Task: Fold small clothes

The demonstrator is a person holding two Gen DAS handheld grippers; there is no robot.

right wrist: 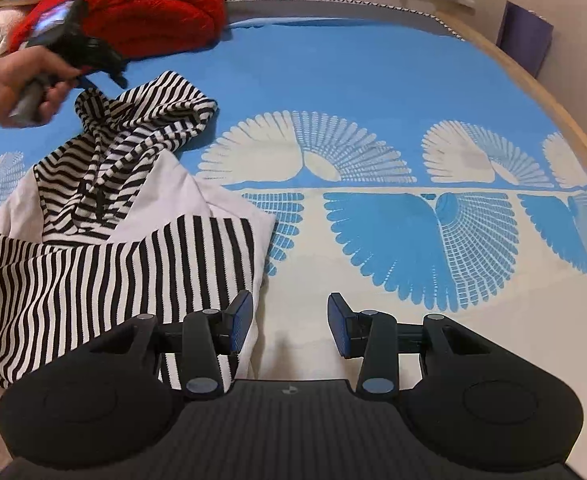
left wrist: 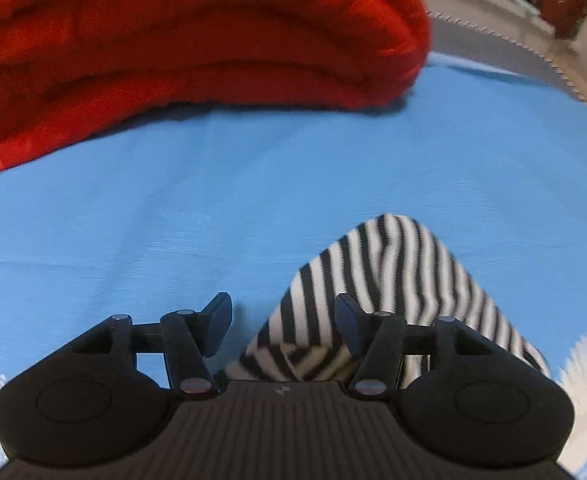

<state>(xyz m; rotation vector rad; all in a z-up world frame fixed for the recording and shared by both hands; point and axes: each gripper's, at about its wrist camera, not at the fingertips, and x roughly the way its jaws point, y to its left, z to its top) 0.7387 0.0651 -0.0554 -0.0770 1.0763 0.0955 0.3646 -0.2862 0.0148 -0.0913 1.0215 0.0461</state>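
Where it lay: striped top rumpled on the blue bedsheet.
Left gripper: fingers spread, hood beneath, gripping nothing.
Right gripper: fingers spread, empty, at the hem.

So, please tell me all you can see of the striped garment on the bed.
The striped garment is a small black-and-white top of soft knit with plain white parts. It lies crumpled and partly folded on the blue patterned bedcover, its striped hood bunched at the far end. The open left gripper hangs over one striped part; the open right gripper hovers by its near edge.
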